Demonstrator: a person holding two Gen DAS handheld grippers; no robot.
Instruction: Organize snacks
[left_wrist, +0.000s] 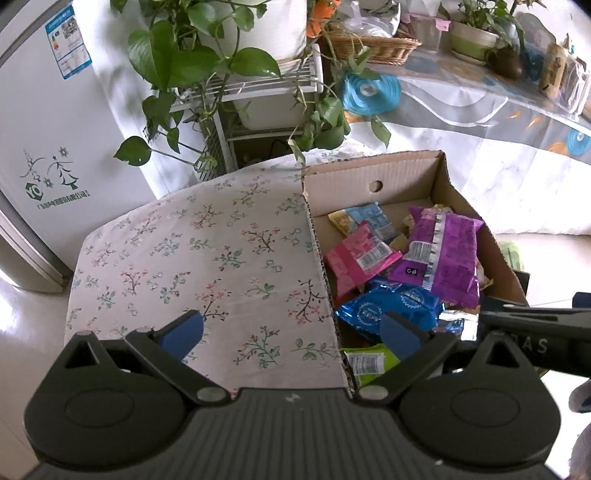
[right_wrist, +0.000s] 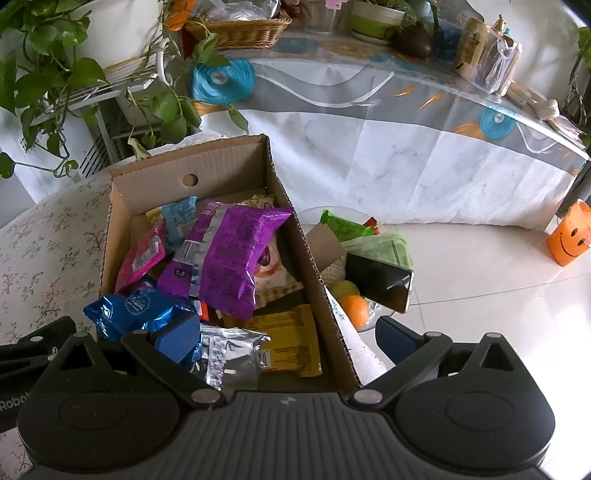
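Left wrist: left tongs (left_wrist: 291, 330) spread wide, empty, straddling cardboard box (left_wrist: 317, 236) edge; bare floral table (left_wrist: 184, 258) leftward. Right tongs (right_wrist: 284, 334) wide open, empty, over snack packets (right_wrist: 221, 254) in box.

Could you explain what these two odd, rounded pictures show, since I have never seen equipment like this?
Each picture comes from a fisheye camera mounted on a hand-held tool that a person carries, one in each hand. The black frame with blue pads at the bottom is the tool itself: the left gripper and the right gripper. Both have their jaws wide open and hold nothing. Ahead, on a table with a flowered cloth, stands a cardboard box with snack packets inside, such as a purple packet and a blue packet.
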